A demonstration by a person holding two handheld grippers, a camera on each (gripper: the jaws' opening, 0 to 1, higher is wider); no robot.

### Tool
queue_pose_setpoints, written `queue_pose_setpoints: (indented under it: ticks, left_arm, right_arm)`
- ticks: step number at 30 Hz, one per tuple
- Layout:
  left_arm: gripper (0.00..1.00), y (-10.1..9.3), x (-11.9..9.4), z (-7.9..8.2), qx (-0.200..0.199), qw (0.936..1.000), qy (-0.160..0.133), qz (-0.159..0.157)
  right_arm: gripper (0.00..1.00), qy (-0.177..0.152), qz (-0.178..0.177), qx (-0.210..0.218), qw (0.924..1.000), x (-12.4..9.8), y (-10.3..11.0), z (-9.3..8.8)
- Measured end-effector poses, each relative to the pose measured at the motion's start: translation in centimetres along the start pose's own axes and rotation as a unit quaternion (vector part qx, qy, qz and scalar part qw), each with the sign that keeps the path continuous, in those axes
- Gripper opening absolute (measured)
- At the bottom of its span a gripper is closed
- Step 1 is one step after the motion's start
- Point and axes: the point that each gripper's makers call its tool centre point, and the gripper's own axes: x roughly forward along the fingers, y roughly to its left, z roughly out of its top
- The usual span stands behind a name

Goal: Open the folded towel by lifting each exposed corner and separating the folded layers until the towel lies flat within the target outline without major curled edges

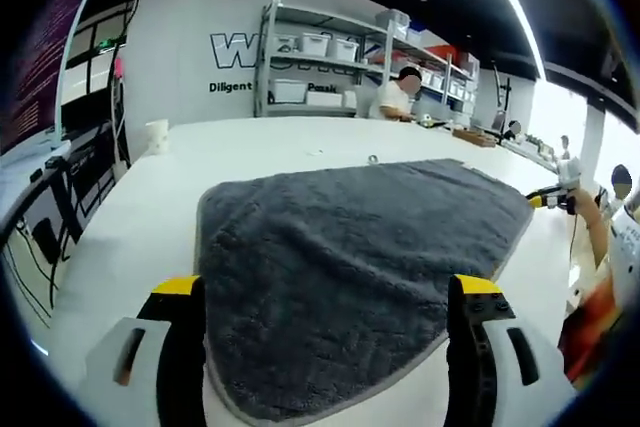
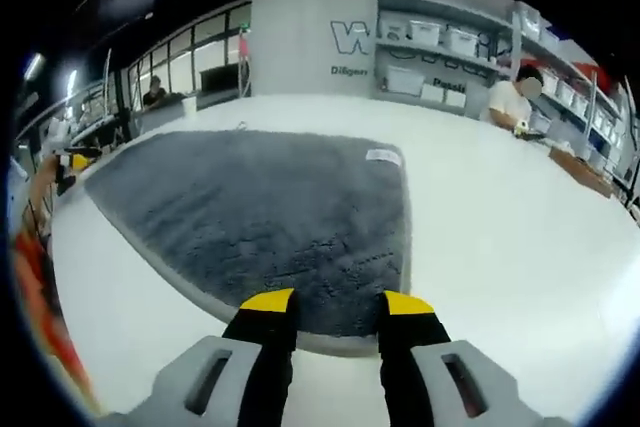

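A dark grey towel (image 1: pixel 350 247) lies spread on the white table (image 1: pixel 130 237), with a paler hem along its near edge. In the left gripper view my left gripper (image 1: pixel 326 292) is open wide, its yellow-tipped jaws standing either side of the towel's near part. The right gripper (image 1: pixel 552 199) shows at the towel's far right corner, held by a hand. In the right gripper view the towel (image 2: pixel 270 207) carries a white label (image 2: pixel 383 156) near its far corner. My right gripper (image 2: pixel 338 301) is open, jaws just above the towel's near hem. The left gripper (image 2: pixel 75 160) sits at the towel's left corner.
Metal shelves with white bins (image 1: pixel 320 47) line the back wall with lettering. A person (image 1: pixel 395 97) stands at a bench behind the table. A small white object (image 1: pixel 157 135) sits at the table's far left. The table edge (image 1: pixel 60 277) drops off left; cables hang there.
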Motion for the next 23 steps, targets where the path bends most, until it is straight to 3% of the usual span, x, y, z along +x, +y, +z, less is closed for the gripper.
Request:
queue_pose_setpoints:
  ticks: [3,8,11,14,17,23]
  left_arm:
    - [1.0,0.2,-0.3,0.1,-0.004,1.0,-0.004,0.003]
    - [1.0,0.5,-0.9,0.0,-0.005,0.9999,-0.003,0.008]
    - [1.0,1.0,-1.3,-0.1,-0.008,0.9998,0.0,0.02]
    - [1.0,1.6,-1.9,-0.4,-0.012,0.9995,0.001,0.03]
    - [1.0,1.8,-2.2,-0.7,-0.017,0.9992,0.003,0.035]
    - [1.0,1.7,-2.3,-1.5,-0.024,0.999,0.012,0.036]
  right_arm:
    - [0.29,0.001,-0.004,-0.003,1.0,0.0,-0.1,0.1]
    - [0.54,0.011,-0.071,-0.001,0.9974,-0.5,-2.0,0.6]
    - [0.56,0.003,-0.075,0.012,0.9971,-0.9,-2.2,1.1]
    - [0.64,-0.011,-0.067,0.03,0.9972,-1.5,-1.7,1.9]
    - [0.97,-0.029,-0.055,0.043,0.9972,-1.6,-0.7,2.6]
    - [1.0,-0.023,-0.024,0.02,0.9992,-1.4,1.6,2.6]
